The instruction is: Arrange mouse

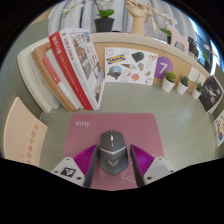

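A grey and black mouse [111, 150] lies lengthwise between my fingers, over a pink mouse mat [88, 130] on the pale green desk. My gripper [112, 152] is shut on the mouse. The left pad [86, 160] and the right pad [140, 160] press against its two sides. The mouse's rear end is hidden low between the fingers. I cannot tell whether the mouse rests on the mat or is held just above it.
Several red and white books [75, 65] lean at the back left. A white back panel with picture cards [130, 68] stands beyond the mat. Small potted plants [170, 80] stand at the back right. A pale wooden board [22, 130] lies to the left.
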A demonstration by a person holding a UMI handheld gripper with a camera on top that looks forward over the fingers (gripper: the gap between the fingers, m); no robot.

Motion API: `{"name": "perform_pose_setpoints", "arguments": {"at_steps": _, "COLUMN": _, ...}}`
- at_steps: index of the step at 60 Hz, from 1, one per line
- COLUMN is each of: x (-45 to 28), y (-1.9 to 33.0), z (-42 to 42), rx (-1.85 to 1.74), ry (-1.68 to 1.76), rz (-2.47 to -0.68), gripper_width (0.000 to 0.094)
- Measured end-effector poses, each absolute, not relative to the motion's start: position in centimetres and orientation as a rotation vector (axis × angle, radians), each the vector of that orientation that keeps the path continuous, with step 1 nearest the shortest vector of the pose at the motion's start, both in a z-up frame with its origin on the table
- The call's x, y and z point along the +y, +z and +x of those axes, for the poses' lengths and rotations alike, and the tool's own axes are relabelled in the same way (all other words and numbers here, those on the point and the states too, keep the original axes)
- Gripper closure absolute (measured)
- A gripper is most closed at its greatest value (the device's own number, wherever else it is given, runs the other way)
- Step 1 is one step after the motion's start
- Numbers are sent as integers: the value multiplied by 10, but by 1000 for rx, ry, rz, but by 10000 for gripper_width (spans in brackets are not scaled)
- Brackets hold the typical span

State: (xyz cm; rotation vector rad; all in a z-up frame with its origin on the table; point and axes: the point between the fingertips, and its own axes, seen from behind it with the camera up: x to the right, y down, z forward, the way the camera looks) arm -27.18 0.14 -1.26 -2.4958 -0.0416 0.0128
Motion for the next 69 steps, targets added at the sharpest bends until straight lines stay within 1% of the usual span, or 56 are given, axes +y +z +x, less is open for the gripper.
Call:
{"name": "perform_pose_setpoints", "arguments": {"at_steps": 1, "x": 0, "y": -11, "z": -271, "rx": -34, "ry": 13, "rz": -2503, "gripper_width": 230}}
{"name": "perform_pose_setpoints", "arguments": {"at_steps": 2, "x": 0, "y": -7, "z": -270, "rx": -28, "ry": 16, "rz": -2502, "gripper_width": 163}}
{"name": "perform_pose_setpoints", "arguments": {"at_steps": 3, "x": 1, "y": -3, "z": -269, "rx": -23, "ry": 18, "rz": -2496, "gripper_width": 68}}
{"name": "perform_pose_setpoints", "arguments": {"at_steps": 5, "x": 3, "y": 8, "z": -266, "rx": -18, "ry": 20, "rz": -2475, "gripper_width": 59}}
{"name": "perform_pose_setpoints", "arguments": {"at_steps": 8, "x": 5, "y": 27, "z": -261, "rx": -13, "ry": 9, "rz": -2450, "gripper_width": 89}}
{"name": "perform_pose_setpoints", "arguments": {"at_steps": 13, "x": 3, "y": 63, "z": -256, "rx": -13, "ry": 0, "rz": -2419, "gripper_width": 85}}
{"name": "perform_pose_setpoints", "arguments": {"at_steps": 27, "x": -23, "y": 188, "z": -249, "rx": 2, "ry": 25, "rz": -2290, "gripper_width": 85}}
{"name": "perform_pose_setpoints", "arguments": {"at_steps": 37, "x": -56, "y": 250, "z": -245, "rx": -15, "ry": 52, "rz": -2209, "gripper_width": 83}}
{"name": "perform_pose_setpoints", "arguments": {"at_steps": 42, "x": -73, "y": 265, "z": -240, "rx": -2, "ry": 87, "rz": -2194, "gripper_width": 69}}
{"name": "perform_pose_setpoints", "arguments": {"at_steps": 52, "x": -109, "y": 290, "z": -215, "rx": -11, "ry": 64, "rz": -2143, "gripper_width": 78}}
{"name": "perform_pose_setpoints", "arguments": {"at_steps": 69, "x": -174, "y": 316, "z": -186, "rx": 4, "ry": 59, "rz": -2094, "gripper_width": 83}}
